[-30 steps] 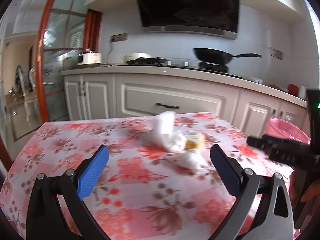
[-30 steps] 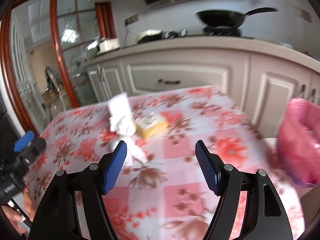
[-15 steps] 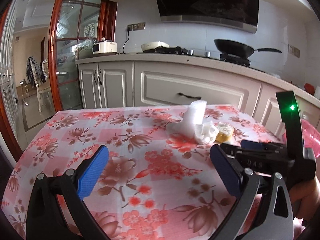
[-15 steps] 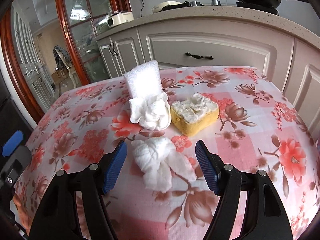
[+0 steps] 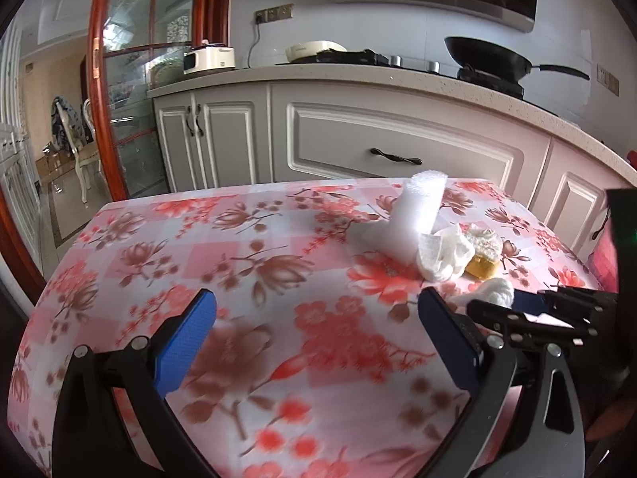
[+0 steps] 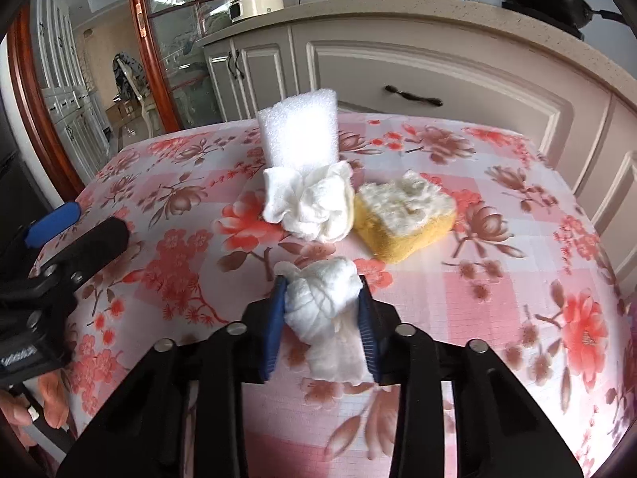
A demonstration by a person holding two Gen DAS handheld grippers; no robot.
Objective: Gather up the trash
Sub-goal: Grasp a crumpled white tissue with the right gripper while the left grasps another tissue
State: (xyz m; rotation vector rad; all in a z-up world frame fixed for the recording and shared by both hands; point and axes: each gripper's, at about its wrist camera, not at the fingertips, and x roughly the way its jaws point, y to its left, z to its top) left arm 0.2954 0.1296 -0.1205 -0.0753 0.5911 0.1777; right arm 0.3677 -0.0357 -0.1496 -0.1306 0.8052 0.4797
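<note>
We are squeezing the nearest crumpled tissue (image 6: 320, 298) between the right tongs (image 6: 321, 320), whose blue pads are clamped on its two sides while it is sitting on the table (image 6: 517, 318), just in front of the yellow sponge (image 6: 402, 219). Behind the tissue, a second tissue wad (image 6: 310, 203) is touching the sponge's left side, with a white foam block (image 6: 298, 135) standing behind that. We are holding the left tongs (image 5: 318, 338) wide apart and empty, well left of the sponge. The tissue is soft and loosely folded, so we judge its trailing tail may be slipping free or tearing on lifting, or dragging the floral tablecloth (image 5: 239, 263).
</note>
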